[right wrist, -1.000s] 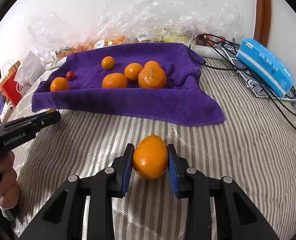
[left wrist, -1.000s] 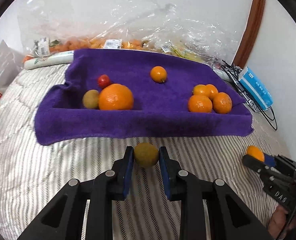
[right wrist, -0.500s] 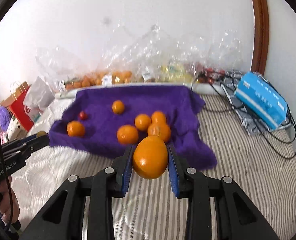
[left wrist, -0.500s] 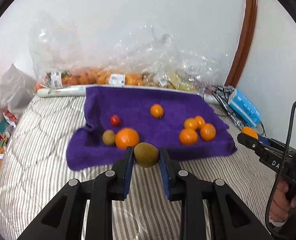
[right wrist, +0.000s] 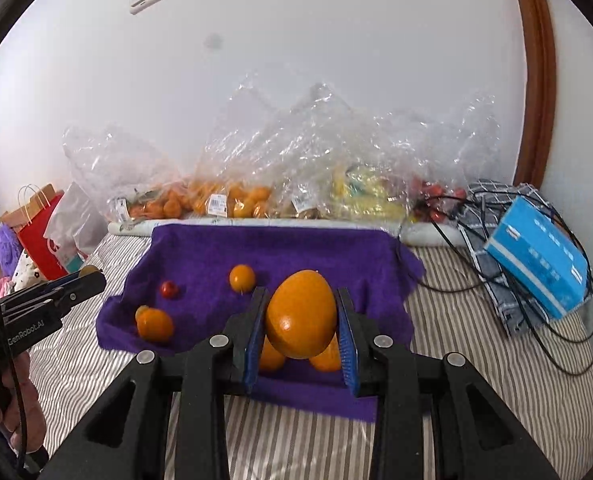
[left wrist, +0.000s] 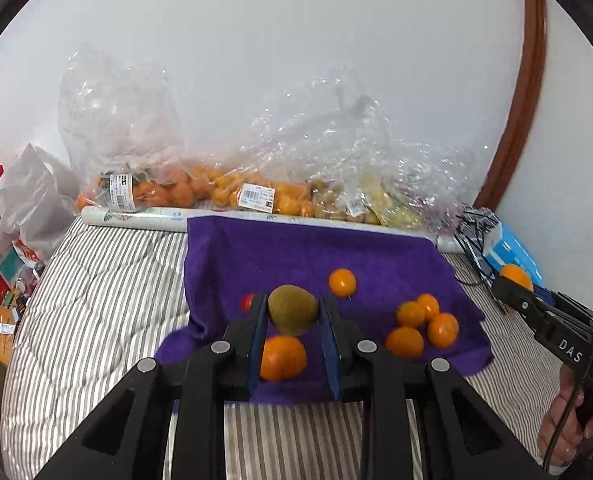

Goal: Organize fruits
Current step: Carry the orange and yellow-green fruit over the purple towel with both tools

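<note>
Gripping a kiwi [left wrist: 292, 309], left gripper [left wrist: 292, 312] hung above the purple towel [left wrist: 296, 252]; right gripper [right wrist: 301, 316] was clamped on an orange [right wrist: 301, 314].

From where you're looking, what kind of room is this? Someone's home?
Most likely a bedroom in a home. The fruit lies on a purple towel spread over a striped quilted bedcover, clear grocery bags of fruit line a plain wall, and shopping bags stand beside the bed.

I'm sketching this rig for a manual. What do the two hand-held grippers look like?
Both are black, with angular frames, silver pivot bolts and blue finger pads. The left hand-held gripper reads "GenRobot.AI" on its side, the right hand-held gripper "DAS". A thin black cable trails from each.
</note>
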Motion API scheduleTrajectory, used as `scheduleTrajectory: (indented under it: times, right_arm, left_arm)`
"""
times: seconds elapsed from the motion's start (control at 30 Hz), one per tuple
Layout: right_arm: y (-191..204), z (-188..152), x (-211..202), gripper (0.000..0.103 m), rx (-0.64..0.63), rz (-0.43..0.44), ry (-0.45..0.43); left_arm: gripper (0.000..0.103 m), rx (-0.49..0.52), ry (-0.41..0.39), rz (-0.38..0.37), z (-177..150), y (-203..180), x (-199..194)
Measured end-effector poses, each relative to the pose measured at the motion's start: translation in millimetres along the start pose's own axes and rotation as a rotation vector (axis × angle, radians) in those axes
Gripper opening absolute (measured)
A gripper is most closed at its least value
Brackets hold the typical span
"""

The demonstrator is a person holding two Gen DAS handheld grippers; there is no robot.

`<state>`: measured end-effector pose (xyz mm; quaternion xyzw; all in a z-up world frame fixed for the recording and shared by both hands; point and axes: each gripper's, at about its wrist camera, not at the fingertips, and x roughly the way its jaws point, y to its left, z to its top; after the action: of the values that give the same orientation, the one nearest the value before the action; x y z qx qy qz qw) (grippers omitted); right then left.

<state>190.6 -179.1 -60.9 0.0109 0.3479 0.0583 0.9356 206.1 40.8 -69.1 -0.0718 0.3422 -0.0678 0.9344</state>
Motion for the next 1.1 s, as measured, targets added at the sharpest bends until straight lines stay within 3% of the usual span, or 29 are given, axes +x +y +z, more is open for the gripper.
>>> scheduleTrajectory:
  times: [0.27,0.43,0.57,0.7,0.83,1.1]
  right_arm:
    - [-2.3,20.2,21.3,0.033,0.005,0.008,-0.012]
    - [-15.2,12.7,42.4,0.033,0.032,0.023,0.011]
    - [-28.5,8.4,50.5,0.033,0.034,-0.017,0.020]
    - [-42.4,9.1,49.1,0.033,0.055,-0.058,0.003]
    - [-53.1,7.9,52.8,0.033,0.094,-0.039,0.010]
    - [-35.2,-1.2,76.3,0.033,0.040,-0.009,0.079]
  left_arm:
    - [0.025,-0.025,0.005,0.008,16.0,3.3,30.2]
    - [0.025,-0.038,-0.001,-0.012,10.7,7.4,50.3]
    - [0.025,-0.062,0.029,-0.005,3.2,16.0,65.6]
    - [0.025,-0.100,0.034,-0.004,1.5,28.5,68.3]
    - [0.025,-0.139,0.040,-0.007,0.8,37.8,71.4]
    - [0.025,-0.117,0.060,-0.024,-4.5,30.8,78.4]
